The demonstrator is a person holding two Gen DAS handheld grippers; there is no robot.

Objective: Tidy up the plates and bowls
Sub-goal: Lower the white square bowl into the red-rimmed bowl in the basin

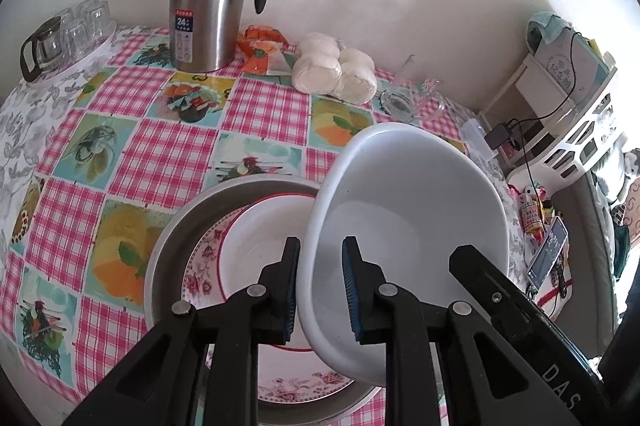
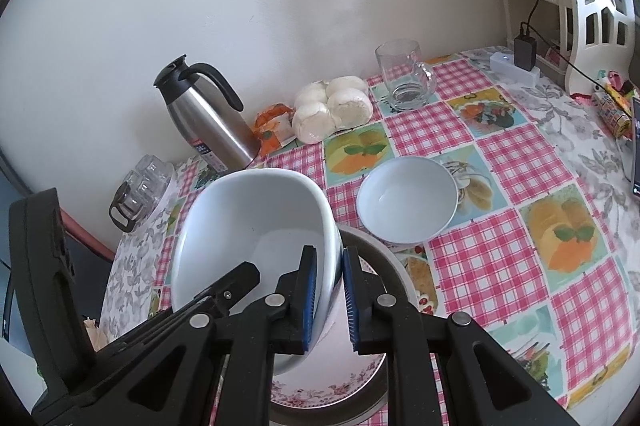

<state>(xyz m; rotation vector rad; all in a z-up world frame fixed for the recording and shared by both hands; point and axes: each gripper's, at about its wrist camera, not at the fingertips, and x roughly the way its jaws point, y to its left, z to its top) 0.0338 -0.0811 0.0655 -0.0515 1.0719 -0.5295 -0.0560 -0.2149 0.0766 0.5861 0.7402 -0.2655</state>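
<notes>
Far left in my left wrist view, a glass pot (image 1: 40, 50) and upturned glasses (image 1: 90, 22) sit at the edge of the surface (image 1: 132, 162), with the steel thermos jug (image 1: 208, 6) just beyond them against the wall. Moving right, an orange packet (image 1: 264, 50) lies beside a bag of white buns (image 1: 336, 68).

Below that, a metal basin (image 1: 176, 226) holds a floral-rimmed plate (image 1: 200, 266). My left gripper (image 1: 320, 290) has its jaws either side of the near left rim of a large white bowl (image 1: 408, 202), which is tilted on edge above the plate. There is a visible gap at the inner pad, so I cannot tell whether the grip is firm.

In the right wrist view, my right gripper (image 2: 329, 300) has its jaws closed onto the opposite rim of the same bowl (image 2: 248, 222), one pad inside the wall, one outside.

Further right, a smaller white bowl (image 2: 406, 204) stands upright on the surface, just beside the basin (image 2: 394, 266). Beyond it is an empty glass mug (image 2: 404, 74), and a charger (image 2: 525, 52) plugged into a white block at the far right edge.
</notes>
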